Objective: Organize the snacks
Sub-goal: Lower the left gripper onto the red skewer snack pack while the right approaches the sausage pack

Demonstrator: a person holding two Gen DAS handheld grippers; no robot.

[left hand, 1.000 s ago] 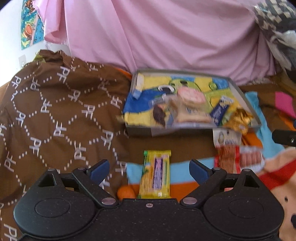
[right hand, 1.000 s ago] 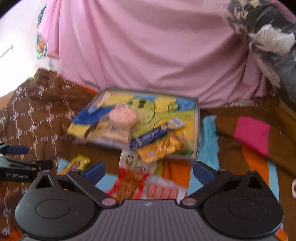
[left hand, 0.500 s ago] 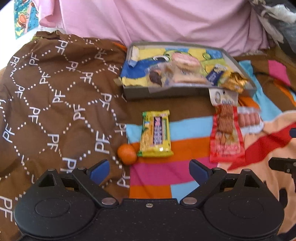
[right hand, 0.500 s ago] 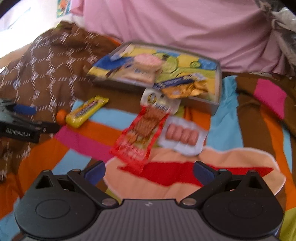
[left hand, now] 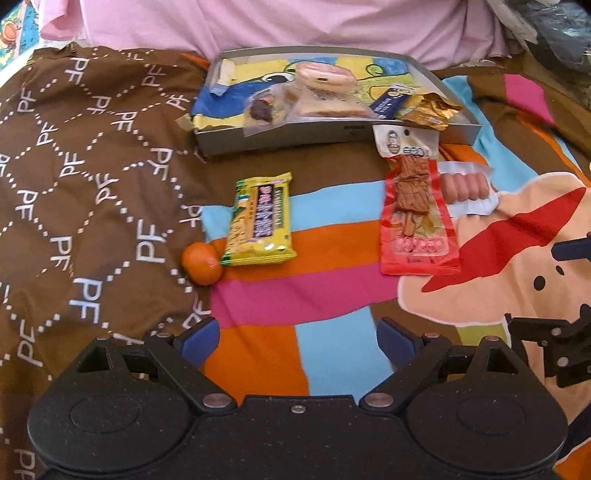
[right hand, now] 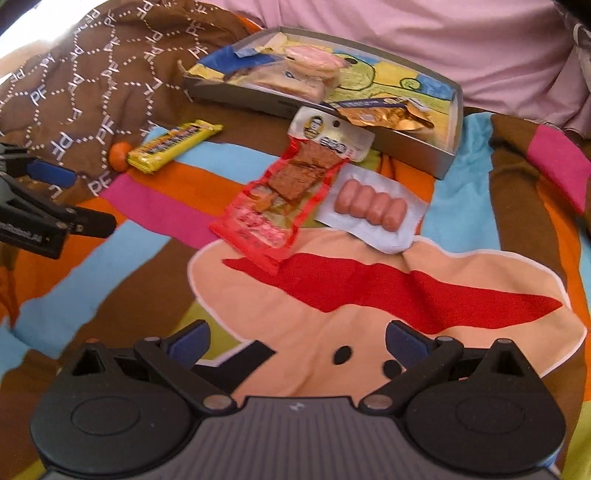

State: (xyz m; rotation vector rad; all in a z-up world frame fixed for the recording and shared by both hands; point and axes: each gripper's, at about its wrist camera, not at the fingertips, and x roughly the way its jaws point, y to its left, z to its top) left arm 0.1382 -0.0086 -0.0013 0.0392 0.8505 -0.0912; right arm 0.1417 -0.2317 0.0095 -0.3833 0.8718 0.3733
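Two cloths cover everything I see: a brown quilt (left hand: 85, 177) with white "PF" lettering on my left, and a striped cartoon blanket (left hand: 332, 295) in blue, orange and pink under both tools. Behind them hangs a pink sheet (left hand: 295, 26), its top cut off by the frame; a dark patterned bundle in the far right corner is too cropped to identify.

One shallow grey tray (left hand: 295, 136) sits at the back, touching the quilt edge. Its contents overlap, so I cannot count them surely: I make out one pink round cake in clear wrap (left hand: 325, 75), one dark blue packet (left hand: 388, 103) and one crumpled gold wrapper (left hand: 432, 112) hanging over the front rim.

Four snacks lie outside the tray. One red jerky packet (left hand: 417, 221) leans its top against the tray wall and overlaps one clear pack of four small sausages (left hand: 467, 186) just beside it. Well to the left lies one yellow bar (left hand: 260, 219), with one small orange fruit (left hand: 201, 264) touching its corner. The print on the packets is too blurred to read.

My left gripper (left hand: 297, 338) hovers over the stripes near me, jaws spread wide, holding nothing. My right gripper (right hand: 297, 338) does the same over the cartoon face, equally wide and empty.
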